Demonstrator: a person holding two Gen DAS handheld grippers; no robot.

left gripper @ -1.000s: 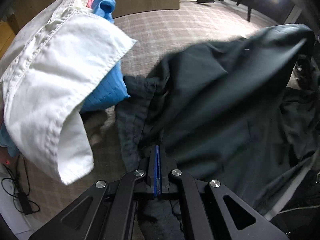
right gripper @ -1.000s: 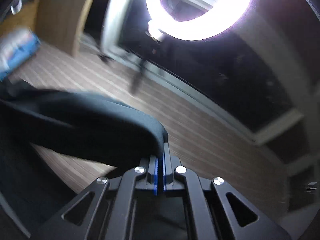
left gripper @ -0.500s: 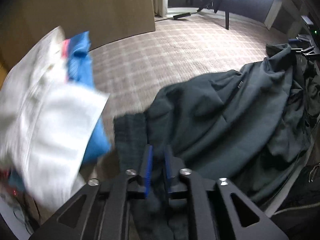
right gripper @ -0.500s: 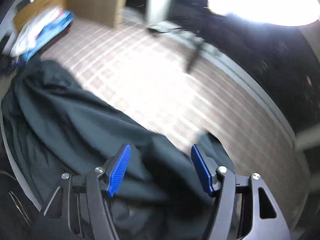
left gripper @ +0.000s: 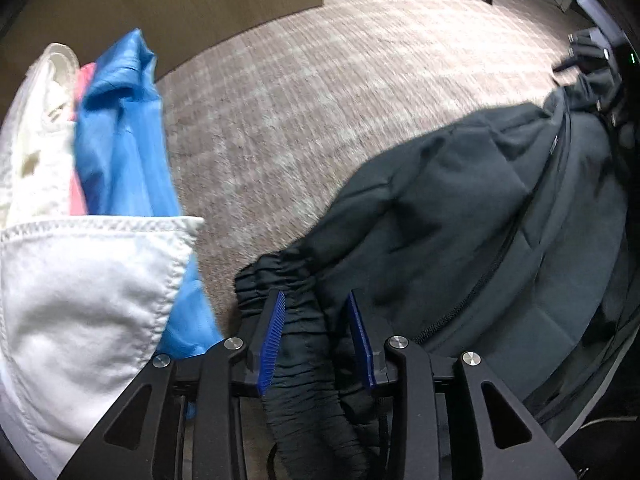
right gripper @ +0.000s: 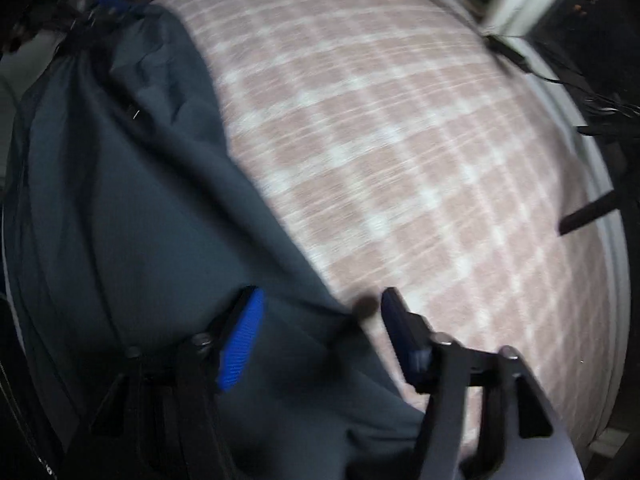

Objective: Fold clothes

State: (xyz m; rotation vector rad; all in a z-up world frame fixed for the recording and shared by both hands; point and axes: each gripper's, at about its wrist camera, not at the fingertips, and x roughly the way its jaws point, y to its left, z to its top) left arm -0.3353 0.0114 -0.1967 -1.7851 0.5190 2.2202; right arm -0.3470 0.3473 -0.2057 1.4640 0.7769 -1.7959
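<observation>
A dark grey-green jacket [left gripper: 472,224] lies spread on the pink checked bed cover [left gripper: 320,92]; it also shows in the right wrist view [right gripper: 132,216]. My left gripper [left gripper: 316,300] is open, its blue pads either side of the jacket's elastic cuff [left gripper: 292,280], not pinching it. My right gripper [right gripper: 320,300] is open over the jacket's edge, with cloth lying between the jaws. The right wrist view is blurred by motion.
A pile of white [left gripper: 80,304], blue [left gripper: 124,148] and pink clothes sits at the left of the bed. A brown headboard [left gripper: 180,4] stands behind. The checked cover [right gripper: 400,140] stretches to the right, with stand legs and cables [right gripper: 592,112] past its edge.
Both grippers were shut on the jacket and holding it up. They have lowered it onto the bed and opened, letting go of the cloth.
</observation>
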